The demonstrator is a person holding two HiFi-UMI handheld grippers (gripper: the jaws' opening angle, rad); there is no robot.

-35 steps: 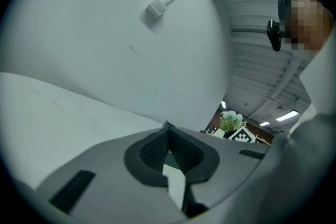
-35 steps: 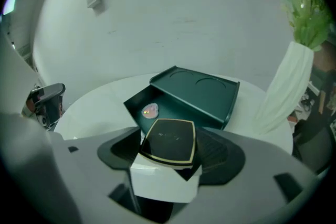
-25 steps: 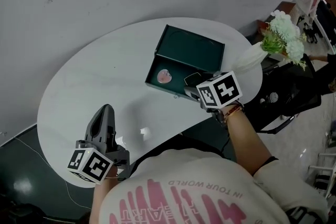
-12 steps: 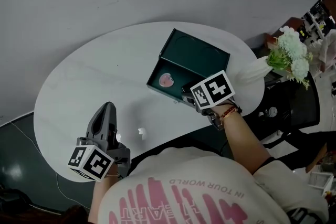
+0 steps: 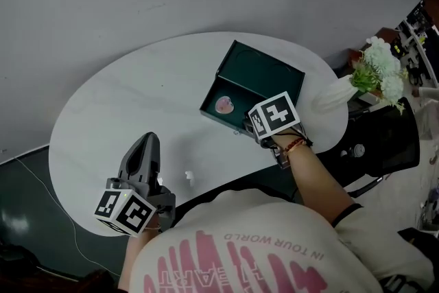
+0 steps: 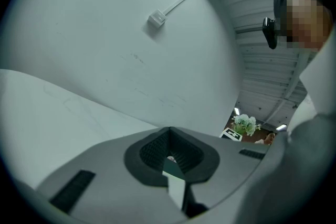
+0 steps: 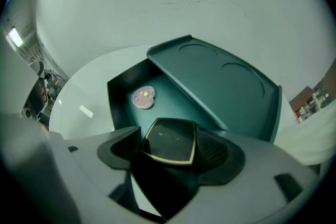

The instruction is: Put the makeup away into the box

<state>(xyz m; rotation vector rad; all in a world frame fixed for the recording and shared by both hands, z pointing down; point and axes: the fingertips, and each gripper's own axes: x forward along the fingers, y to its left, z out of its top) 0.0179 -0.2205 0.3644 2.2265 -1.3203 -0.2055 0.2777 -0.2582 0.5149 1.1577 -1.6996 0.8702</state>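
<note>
Tipping further down than a second ago, the right gripper (image 7: 168, 149) is gripping the black compact (image 7: 170, 136) just over the box (image 5: 264, 75), where the pink heart compact (image 5: 224, 105) is already lying. The left gripper (image 5: 146, 146) is waiting closed and empty above the bench (image 5: 110, 113).

Operator: cream short-sleeve T-shirt (image 5: 255, 243), big pink block lettering across the chest with a smaller pink line under it. Red beaded bracelet (image 5: 296, 145) on the right wrist, thin dark band (image 5: 351, 209) by the right sleeve hem. Left gripper (image 5: 148, 141) and right gripper (image 7: 168, 148): same build, smooth grey plastic shells, black ribbed pads set in recessed V pockets, small black slots on the shells. Each carries a white cube (image 5: 274, 118) with black square markers.
</note>
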